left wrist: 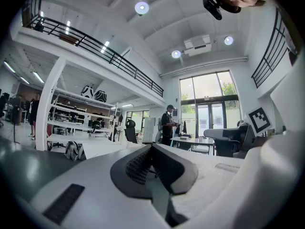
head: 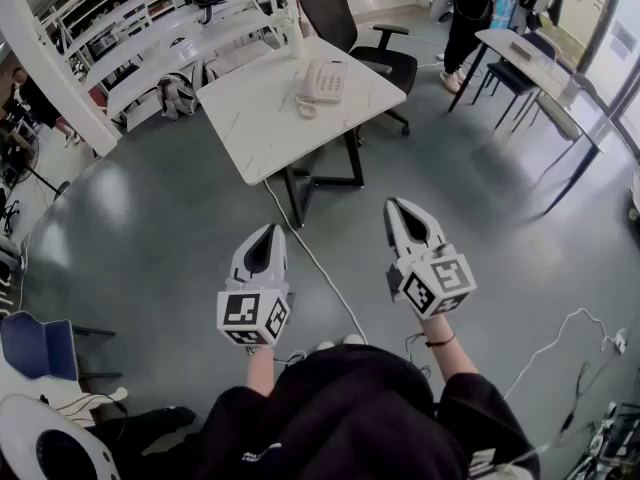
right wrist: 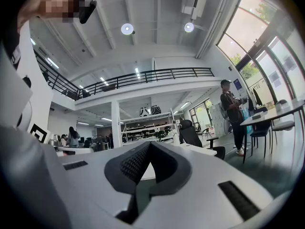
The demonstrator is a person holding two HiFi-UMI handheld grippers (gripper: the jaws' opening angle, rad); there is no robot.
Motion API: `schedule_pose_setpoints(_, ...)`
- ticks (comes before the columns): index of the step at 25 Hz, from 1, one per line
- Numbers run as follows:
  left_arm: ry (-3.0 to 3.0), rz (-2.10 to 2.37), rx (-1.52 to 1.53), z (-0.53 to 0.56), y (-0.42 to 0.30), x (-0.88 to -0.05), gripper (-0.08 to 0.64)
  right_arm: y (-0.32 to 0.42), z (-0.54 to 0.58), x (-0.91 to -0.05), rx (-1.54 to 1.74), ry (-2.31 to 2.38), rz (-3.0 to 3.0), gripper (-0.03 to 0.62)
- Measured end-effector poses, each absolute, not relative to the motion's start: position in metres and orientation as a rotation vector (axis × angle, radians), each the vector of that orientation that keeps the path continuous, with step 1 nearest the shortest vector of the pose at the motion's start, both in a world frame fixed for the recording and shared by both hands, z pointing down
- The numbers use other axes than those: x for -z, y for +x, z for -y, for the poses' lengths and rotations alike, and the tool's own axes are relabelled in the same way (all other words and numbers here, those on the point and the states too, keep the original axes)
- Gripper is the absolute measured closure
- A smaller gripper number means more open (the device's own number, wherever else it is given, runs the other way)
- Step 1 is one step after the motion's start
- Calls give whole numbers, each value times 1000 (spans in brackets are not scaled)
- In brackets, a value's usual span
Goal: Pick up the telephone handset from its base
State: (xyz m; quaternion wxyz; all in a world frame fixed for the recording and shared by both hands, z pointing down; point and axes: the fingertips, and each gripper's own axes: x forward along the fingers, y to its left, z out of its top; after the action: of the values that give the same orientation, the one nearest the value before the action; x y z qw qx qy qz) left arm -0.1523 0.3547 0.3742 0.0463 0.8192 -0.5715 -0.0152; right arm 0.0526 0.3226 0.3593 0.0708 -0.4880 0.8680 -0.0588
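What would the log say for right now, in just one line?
stage: before pickup | left tool: shut, empty | right tool: shut, empty | telephone: on white table, ahead of both tools, untouched

The phone [head: 323,80] on the worktop [head: 250,133] is too small to tell handset from base. A standing person [head: 468,13] is cut off at the head view's top edge. Far-off people [right wrist: 74,137] in the right gripper view are mere specks.
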Motion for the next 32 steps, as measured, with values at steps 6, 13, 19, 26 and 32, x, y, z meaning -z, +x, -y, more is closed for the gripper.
schedule_pose_setpoints(6,2493,1759,40,-350,-149,-373,561,60,-318,-358,174,-1471,-2599,601)
schedule_pose_setpoints(13,2494,1759,46,-345,-143,-372,561,66,-315,-357,172,-1442,-2594,601)
schedule_pose_setpoints(19,2469,1766,26,-346,-135,-377,561,72,-314,-364,217,-1395,-2590,601)
schedule_pose_setpoints(26,2428,1780,6,-335,-135,-392,561,75,-299,-381,262,-1393,-2596,601)
schedule_pose_setpoints(32,2409,1782,12,-297,-133,-398,561,77,-262,-388,273,-1398,-2605,601)
